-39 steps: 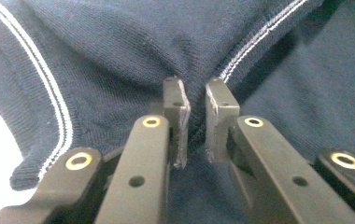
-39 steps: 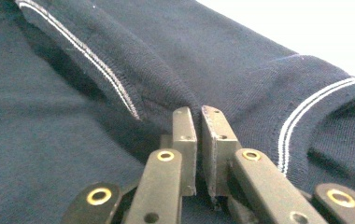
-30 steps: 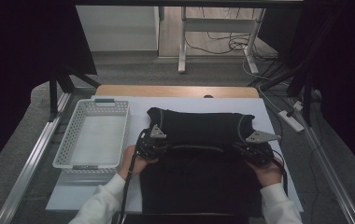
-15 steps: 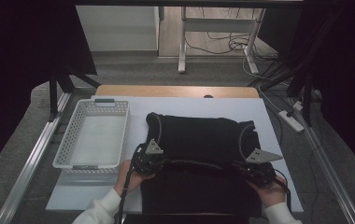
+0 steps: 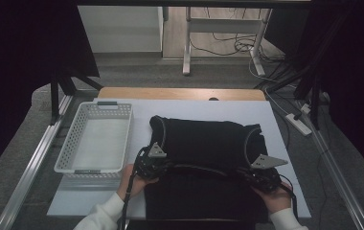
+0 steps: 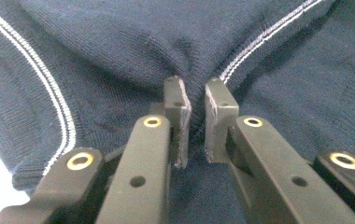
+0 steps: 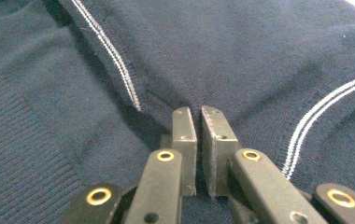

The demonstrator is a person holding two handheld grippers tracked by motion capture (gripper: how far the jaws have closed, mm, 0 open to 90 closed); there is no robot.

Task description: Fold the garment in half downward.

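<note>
Sweater (image 5: 204, 143) lies folded on the counter (image 5: 285, 124) — left tongs (image 6: 195, 114) and right tongs (image 7: 199, 135) each clamped on its near fold, one per side.

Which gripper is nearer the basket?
Left. The left gripper sits just right of the basket, on the garment; the right gripper is at the garment's far side.

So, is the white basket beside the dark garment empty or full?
Empty. In the high view the white basket shows its bare floor, with nothing lying inside. It stands apart from the dark garment, on that garment's left.
</note>
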